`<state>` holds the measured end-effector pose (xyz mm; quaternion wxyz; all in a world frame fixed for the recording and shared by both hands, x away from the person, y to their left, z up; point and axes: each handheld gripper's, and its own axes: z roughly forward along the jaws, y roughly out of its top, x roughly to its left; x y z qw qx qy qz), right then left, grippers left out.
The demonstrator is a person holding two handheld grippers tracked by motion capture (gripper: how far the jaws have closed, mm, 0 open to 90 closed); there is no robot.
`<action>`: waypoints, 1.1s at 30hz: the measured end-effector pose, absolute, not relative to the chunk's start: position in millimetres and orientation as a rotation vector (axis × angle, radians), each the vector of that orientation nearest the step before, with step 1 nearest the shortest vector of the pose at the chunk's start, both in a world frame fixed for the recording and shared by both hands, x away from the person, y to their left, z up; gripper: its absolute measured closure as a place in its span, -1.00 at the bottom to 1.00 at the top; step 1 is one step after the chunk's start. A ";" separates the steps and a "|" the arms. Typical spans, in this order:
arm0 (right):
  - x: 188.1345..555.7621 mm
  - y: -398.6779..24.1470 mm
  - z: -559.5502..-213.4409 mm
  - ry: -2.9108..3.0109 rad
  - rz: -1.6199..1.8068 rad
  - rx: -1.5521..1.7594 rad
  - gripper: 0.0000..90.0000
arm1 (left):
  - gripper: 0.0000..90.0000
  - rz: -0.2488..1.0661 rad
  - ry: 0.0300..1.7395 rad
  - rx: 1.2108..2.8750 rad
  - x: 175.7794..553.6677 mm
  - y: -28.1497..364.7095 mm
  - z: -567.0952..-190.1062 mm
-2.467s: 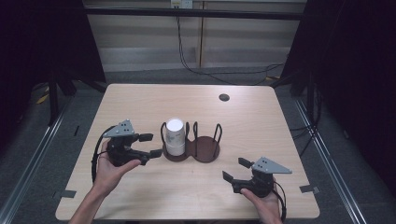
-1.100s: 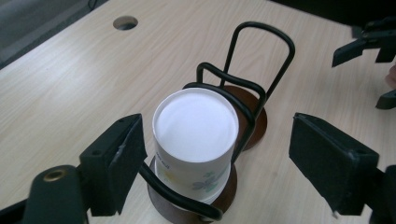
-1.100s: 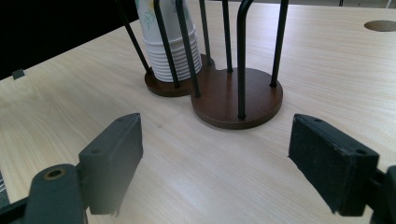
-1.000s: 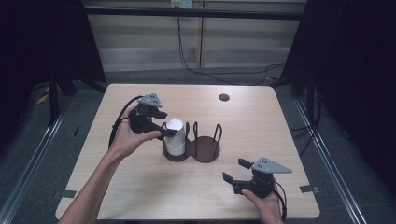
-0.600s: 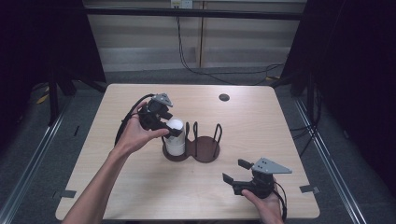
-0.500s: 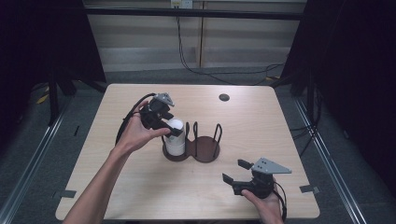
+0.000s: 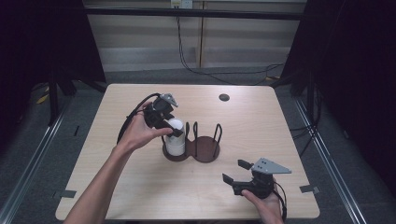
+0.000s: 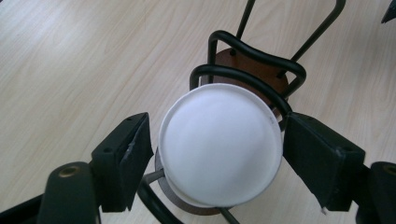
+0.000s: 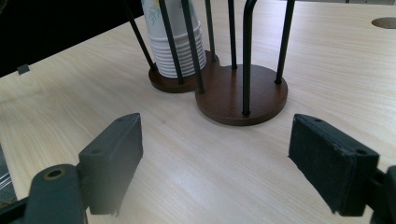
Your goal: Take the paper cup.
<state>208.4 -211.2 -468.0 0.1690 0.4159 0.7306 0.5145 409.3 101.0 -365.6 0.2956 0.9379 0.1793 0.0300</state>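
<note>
One upright stack of white paper cups [image 7: 175,138], upside down, long axis vertical, in the left bay of one dark wooden two-bay wire holder [image 7: 205,148], left gripper [image 8: 215,154] jaws just narrowed, flanking its top, contact unclear, right gripper [image 7: 235,171] wide, empty, on one pale wooden table [image 7: 116,186].

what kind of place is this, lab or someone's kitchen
Probably a lab recording setup: a bare wooden table ringed by black curtains, loose cables on the floor, and one staged cup stack in a wire holder.

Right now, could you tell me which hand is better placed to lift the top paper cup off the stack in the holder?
The left. The left gripper is already over the cup stack, jaws either side of the top cup. The right gripper rests near the table's front edge, open, well short of the holder.
</note>
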 end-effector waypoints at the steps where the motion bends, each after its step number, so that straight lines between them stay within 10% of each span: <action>1: 208.5 -211.3 -468.1 2.077 1.463 1.180 -0.62 | -0.47 0.090 0.471 2.512 409.6 99.6 -366.4; 33: 209.9 -210.6 -469.3 2.085 1.456 1.187 -0.61 | -0.24 0.072 0.506 2.537 412.2 97.9 -368.2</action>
